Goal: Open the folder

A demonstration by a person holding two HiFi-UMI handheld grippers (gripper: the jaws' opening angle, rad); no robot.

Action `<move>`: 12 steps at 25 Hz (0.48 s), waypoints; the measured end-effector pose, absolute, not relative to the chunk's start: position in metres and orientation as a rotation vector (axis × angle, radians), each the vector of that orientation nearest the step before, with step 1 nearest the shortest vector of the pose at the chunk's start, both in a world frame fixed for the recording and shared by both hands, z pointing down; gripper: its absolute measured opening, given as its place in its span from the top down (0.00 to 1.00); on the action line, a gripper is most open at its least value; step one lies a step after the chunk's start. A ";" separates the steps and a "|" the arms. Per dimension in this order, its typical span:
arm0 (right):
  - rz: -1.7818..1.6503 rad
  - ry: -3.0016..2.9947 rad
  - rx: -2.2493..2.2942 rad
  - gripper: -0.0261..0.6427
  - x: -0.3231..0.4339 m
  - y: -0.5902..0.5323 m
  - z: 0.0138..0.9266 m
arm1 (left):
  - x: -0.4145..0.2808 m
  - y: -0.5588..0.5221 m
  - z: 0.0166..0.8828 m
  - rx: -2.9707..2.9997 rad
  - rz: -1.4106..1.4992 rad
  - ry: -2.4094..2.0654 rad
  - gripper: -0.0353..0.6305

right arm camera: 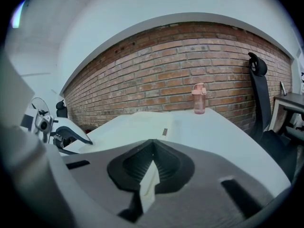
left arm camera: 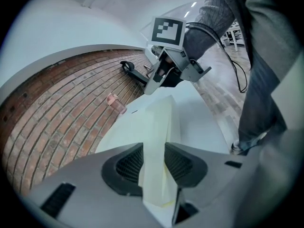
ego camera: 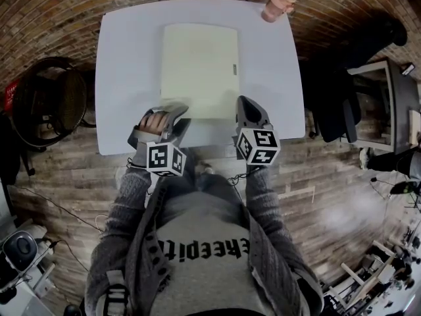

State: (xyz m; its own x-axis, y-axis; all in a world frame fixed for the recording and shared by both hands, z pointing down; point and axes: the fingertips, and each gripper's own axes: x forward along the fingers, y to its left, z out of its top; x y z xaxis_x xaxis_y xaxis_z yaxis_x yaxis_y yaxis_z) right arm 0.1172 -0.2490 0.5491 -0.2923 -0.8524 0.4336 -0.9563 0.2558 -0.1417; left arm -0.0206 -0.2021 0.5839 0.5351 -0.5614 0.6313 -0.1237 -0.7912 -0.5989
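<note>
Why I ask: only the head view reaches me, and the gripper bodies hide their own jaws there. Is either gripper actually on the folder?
Observer: Yes. In the right gripper view, the right gripper has its jaws closed on a thin pale edge of the folder.
Operator: And the left one?
Observer: In the left gripper view, the left gripper has its jaws apart, and the folder's pale edge fills the gap between them. I cannot tell whether the pads press on it.
</note>
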 end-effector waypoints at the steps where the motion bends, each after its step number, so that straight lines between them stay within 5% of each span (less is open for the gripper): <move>1: 0.555 -2.260 1.677 0.95 0.117 -0.249 0.549 | -0.020 -0.202 0.584 -2.300 -1.184 0.553 0.75; 12: 0.538 -2.246 1.680 0.95 0.117 -0.247 0.545 | -0.020 -0.199 0.581 -2.368 -1.127 0.530 0.80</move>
